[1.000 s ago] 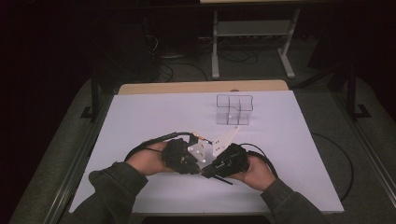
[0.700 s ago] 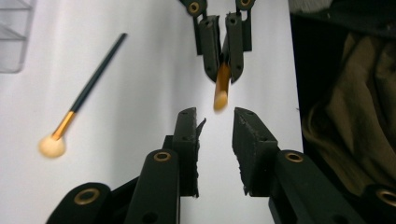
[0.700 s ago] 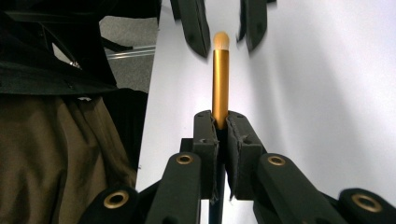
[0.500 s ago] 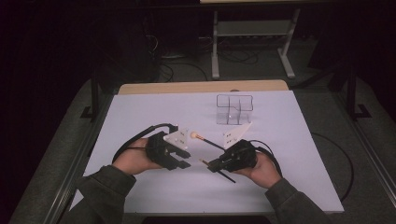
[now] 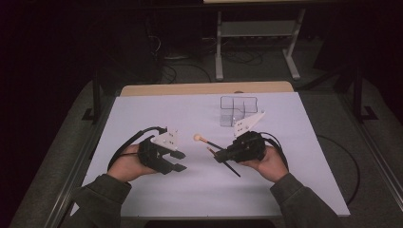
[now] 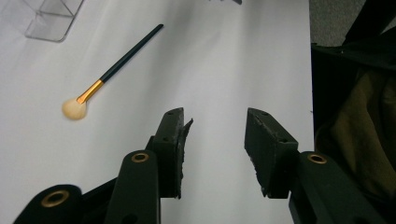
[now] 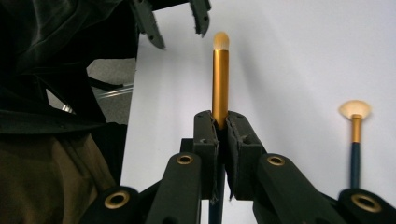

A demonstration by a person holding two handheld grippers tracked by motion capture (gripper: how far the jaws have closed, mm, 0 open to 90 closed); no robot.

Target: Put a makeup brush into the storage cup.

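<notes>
A white-topped desk (image 5: 142,109) with a bare wooden strip (image 5: 204,88) along its far edge fills the middle of the frame, standing on grey carpet (image 5: 375,156). At the upper centre a pale metal stand (image 5: 256,42) rests among loose cables (image 5: 190,69). The room beyond lies in darkness.

We read setting as lab or recording studio, not home. Evidence: table (image 5: 142,118) covered with plain white sheet, wooden edge showing at far side, standing on grey carpet; surroundings dark, walls not discernible. Beyond table we see white metal stand (image 5: 256,42) with shelf and loose cables (image 5: 190,66) on floor. Black metal frame posts (image 5: 96,90) flank table at 2 sides. Another cable (image 5: 349,161) loops on carpet at right. We cannot tell room's exact use.
</notes>
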